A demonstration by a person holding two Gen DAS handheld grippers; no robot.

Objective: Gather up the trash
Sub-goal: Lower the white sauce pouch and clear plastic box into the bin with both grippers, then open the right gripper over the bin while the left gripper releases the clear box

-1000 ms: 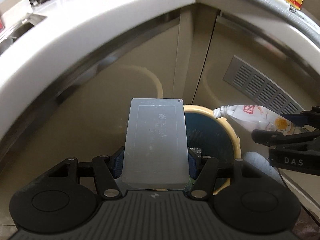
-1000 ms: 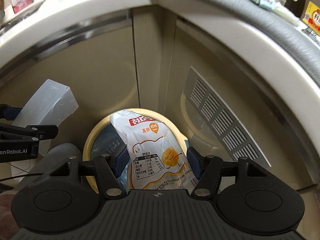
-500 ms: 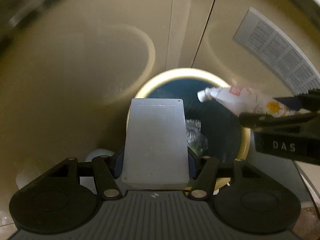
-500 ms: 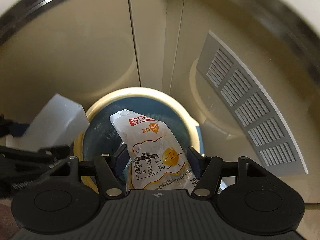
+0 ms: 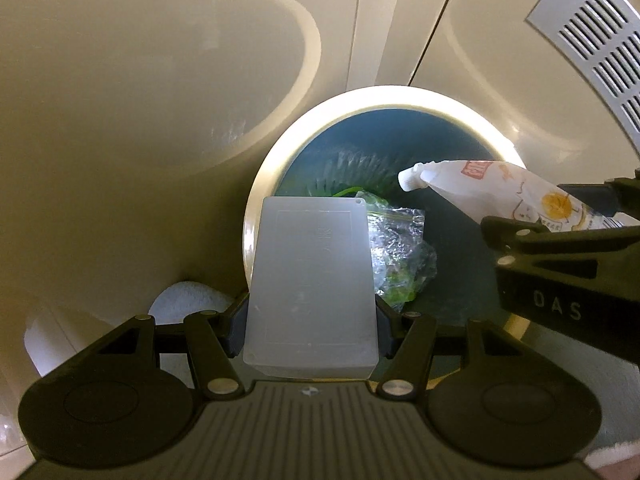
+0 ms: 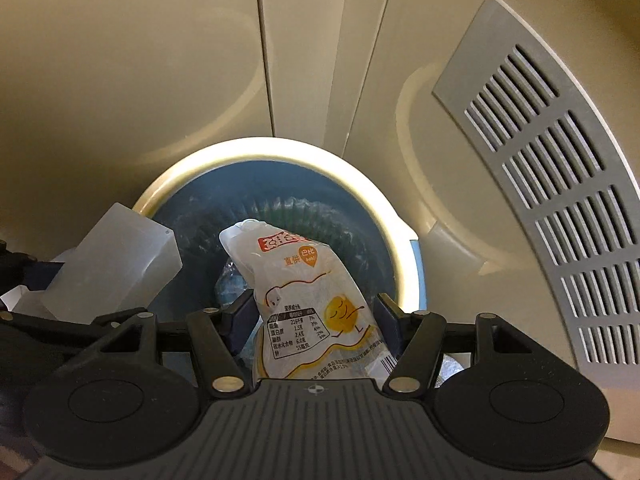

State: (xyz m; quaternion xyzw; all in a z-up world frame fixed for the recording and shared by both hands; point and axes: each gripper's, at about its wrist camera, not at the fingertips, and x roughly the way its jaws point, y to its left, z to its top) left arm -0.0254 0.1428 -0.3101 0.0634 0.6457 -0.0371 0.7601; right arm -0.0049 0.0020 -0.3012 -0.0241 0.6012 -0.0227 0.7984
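Both tongs now lower over bin (image 5: 276, 152): left (image 5: 311, 316) clamping box (image 5: 310, 280), right (image 6: 316, 320) clamping pouch (image 6: 304, 292), crumpled plastic (image 5: 400, 256) beneath.

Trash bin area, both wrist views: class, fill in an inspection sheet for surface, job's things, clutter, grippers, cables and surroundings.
Surface: pale floor around the bin.
Job's things: translucent plastic box; printed spouted pouch; both above the cream-rimmed bin.
Clutter: crumpled clear wrap inside bin; white roll beside it.
Grippers: left gripper jaws shut on box; right gripper jaws shut on pouch.
Cables: nothing seen.
Surroundings: beige cabinet panels; grey vent grille.
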